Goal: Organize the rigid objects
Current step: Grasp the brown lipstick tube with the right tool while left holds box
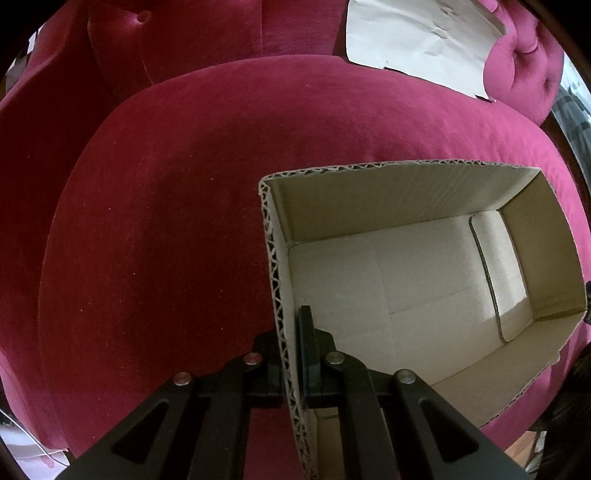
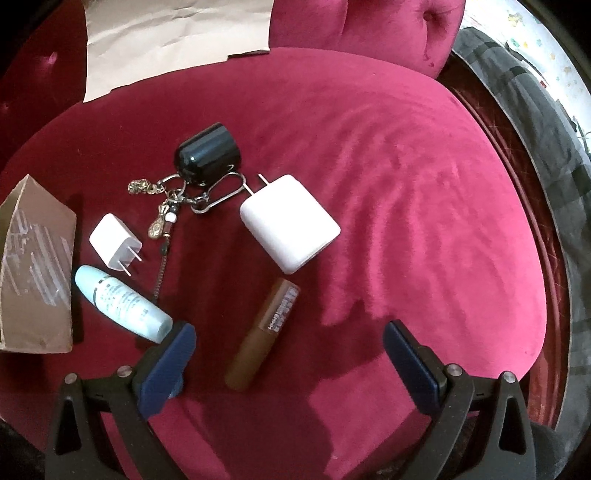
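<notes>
1. Crimson velvet covers everything here — a round seat cushion (image 2: 369,221) with a tufted, buttoned backrest (image 2: 369,22) rising behind it.
2. A creased sheet of pale paper (image 2: 177,37) leans against the backrest, its lower edge reaching onto the cushion.
3. Beyond the cushion's right edge in the right wrist view lie a dark wooden rim, a grey checked cloth (image 2: 535,140) and a pale patterned surface.
4. An open cardboard box (image 1: 369,173) sits on the cushion; its inside shows only bare flaps.
5. The left gripper (image 1: 291,354) is clenched on the box's near corrugated wall, one finger outside and one inside.
6. The right gripper (image 2: 290,339) hovers released, its blue-padded jaws spread wide over the cushion, nothing between the pads.
7. A brown tube (image 2: 262,332) lies between those spread fingers, pointing up and to the right.
8. Just above it rests a large white charger (image 2: 290,229), prongs toward a black cylindrical cap (image 2: 208,155) and a bunch of keyrings and charms (image 2: 173,203).
9. Left of these — a small white plug (image 2: 114,240) and a pale blue bottle (image 2: 122,302), whose end sits just beside the left finger.
10. The box's outer wall, with clear tape on it, shows at the left edge of that view.
</notes>
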Available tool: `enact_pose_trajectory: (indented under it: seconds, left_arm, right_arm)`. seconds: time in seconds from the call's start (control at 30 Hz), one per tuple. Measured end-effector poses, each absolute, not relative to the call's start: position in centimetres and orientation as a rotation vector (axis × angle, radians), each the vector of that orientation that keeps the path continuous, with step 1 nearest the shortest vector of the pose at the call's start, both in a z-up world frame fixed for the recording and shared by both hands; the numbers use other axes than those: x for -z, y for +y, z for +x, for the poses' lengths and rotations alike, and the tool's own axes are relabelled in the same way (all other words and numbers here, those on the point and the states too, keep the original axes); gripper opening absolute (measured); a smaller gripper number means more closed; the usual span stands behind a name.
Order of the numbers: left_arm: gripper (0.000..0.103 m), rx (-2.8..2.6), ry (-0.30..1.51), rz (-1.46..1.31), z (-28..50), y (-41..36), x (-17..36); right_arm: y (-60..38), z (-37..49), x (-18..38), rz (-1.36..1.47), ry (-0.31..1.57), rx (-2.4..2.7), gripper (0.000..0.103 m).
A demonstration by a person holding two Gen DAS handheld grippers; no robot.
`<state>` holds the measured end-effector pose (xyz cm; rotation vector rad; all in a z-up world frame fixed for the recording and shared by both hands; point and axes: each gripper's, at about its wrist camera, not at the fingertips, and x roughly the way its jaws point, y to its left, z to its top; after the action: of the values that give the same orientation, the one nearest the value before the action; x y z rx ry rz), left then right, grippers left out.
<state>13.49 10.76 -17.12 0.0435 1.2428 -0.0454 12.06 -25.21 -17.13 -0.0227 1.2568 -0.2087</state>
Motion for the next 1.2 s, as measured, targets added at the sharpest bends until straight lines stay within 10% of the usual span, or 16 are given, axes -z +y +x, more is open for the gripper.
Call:
enact_pose_trajectory:
  seconds: [0.4,0.5,0.63,1.2]
  left_arm:
    - [0.005,0.045,1.239,0.043,13.3,10.8,17.2]
    - [0.005,0.044,1.239,0.043,13.3,10.8,17.2]
    - [0.005,0.045,1.239,0.044,13.3,10.8,17.2]
    - [0.005,0.047,1.238,0.039,13.4,11.1,17.2]
  right_arm:
    - [-24.9,12.2,17.8,0.016,1.261,0.153,0.088]
    - [-24.5,12.2,18.5,0.027,1.283,0.133,0.069]
    - [-23.7,12.1,19.1,0.013,1.296,0.112,0.016]
    - [-23.9,12.0,18.8,0.015,1.298,0.103,0.017]
